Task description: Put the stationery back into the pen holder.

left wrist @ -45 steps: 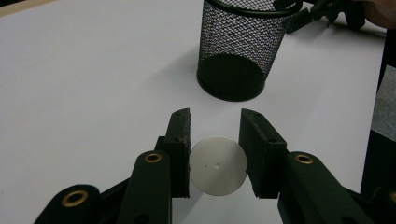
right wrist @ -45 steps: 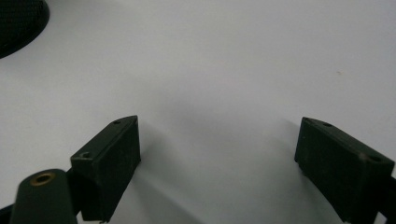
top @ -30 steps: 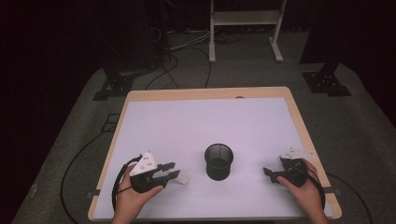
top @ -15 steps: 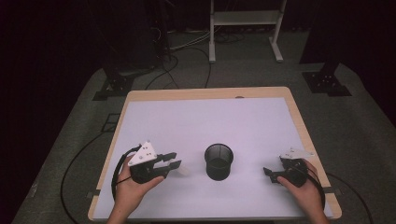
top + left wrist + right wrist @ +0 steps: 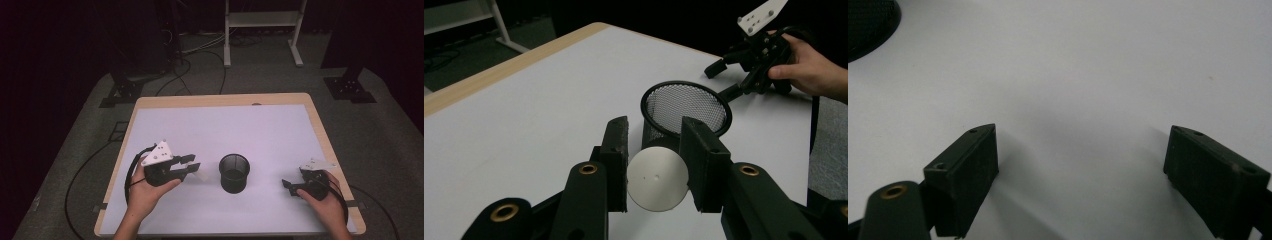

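Left claw [image 5: 654, 170] is clamping a white disc [image 5: 657, 178] edgewise beside the mesh cup [image 5: 685, 107]; it's looking slippery, could be popping out early. Right claw [image 5: 1080, 175] is sitting wide apart, empty.

A dark lab: black curtains, floor cables [image 5: 200, 50], bare test table [image 5: 225, 120].

A small white round-ended cylinder of smooth plastic [image 5: 657, 178] is clamped between two black pads, its flat circular end — marked by a tiny central dimple — facing the left gripper view. In the high view it [image 5: 201, 175] hangs above the pale tabletop, just left of an upright black wire-mesh cup [image 5: 234, 173] — open-topped, round, standing mid-table.
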`<state>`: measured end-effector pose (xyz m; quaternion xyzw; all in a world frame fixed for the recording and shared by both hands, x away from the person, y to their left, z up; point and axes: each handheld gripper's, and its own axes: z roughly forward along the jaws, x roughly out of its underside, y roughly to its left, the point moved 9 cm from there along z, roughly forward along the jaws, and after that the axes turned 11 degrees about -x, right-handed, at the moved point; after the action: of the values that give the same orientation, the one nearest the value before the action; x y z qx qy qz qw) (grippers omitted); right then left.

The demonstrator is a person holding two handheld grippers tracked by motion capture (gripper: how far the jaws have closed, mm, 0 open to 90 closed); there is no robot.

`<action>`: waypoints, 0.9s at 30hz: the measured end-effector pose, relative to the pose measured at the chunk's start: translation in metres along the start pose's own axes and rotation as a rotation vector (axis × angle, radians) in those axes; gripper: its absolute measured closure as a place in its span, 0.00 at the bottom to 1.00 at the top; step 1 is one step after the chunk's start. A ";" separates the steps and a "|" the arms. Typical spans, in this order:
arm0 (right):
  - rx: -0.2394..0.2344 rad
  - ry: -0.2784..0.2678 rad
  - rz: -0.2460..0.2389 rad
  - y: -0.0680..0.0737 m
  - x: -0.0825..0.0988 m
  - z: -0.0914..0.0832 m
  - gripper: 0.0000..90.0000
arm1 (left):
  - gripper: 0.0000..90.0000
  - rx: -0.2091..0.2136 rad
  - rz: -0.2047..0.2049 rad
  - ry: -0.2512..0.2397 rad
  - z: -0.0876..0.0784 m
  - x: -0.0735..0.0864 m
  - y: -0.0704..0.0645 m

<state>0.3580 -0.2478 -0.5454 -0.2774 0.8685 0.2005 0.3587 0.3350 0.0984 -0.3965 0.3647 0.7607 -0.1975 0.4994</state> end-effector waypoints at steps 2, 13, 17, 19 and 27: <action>0.000 0.000 0.000 0.000 0.000 0.000 0.15 | 0.72 0.003 0.005 -0.005 0.002 -0.005 0.000; 0.000 0.000 0.000 0.000 0.000 0.000 0.15 | 0.72 0.023 0.020 -0.044 0.008 -0.031 -0.001; 0.000 0.000 -0.001 0.000 0.000 0.000 0.15 | 0.72 0.031 0.023 -0.056 0.010 -0.039 -0.002; 0.000 0.000 -0.001 0.000 0.000 0.000 0.15 | 0.72 0.034 0.023 -0.062 0.012 -0.042 -0.003; 0.000 0.000 -0.001 0.000 0.000 0.000 0.15 | 0.72 0.061 0.032 -0.074 0.021 -0.052 -0.009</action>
<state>0.3580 -0.2478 -0.5454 -0.2776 0.8684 0.2003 0.3588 0.3534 0.0601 -0.3589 0.3844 0.7292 -0.2258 0.5191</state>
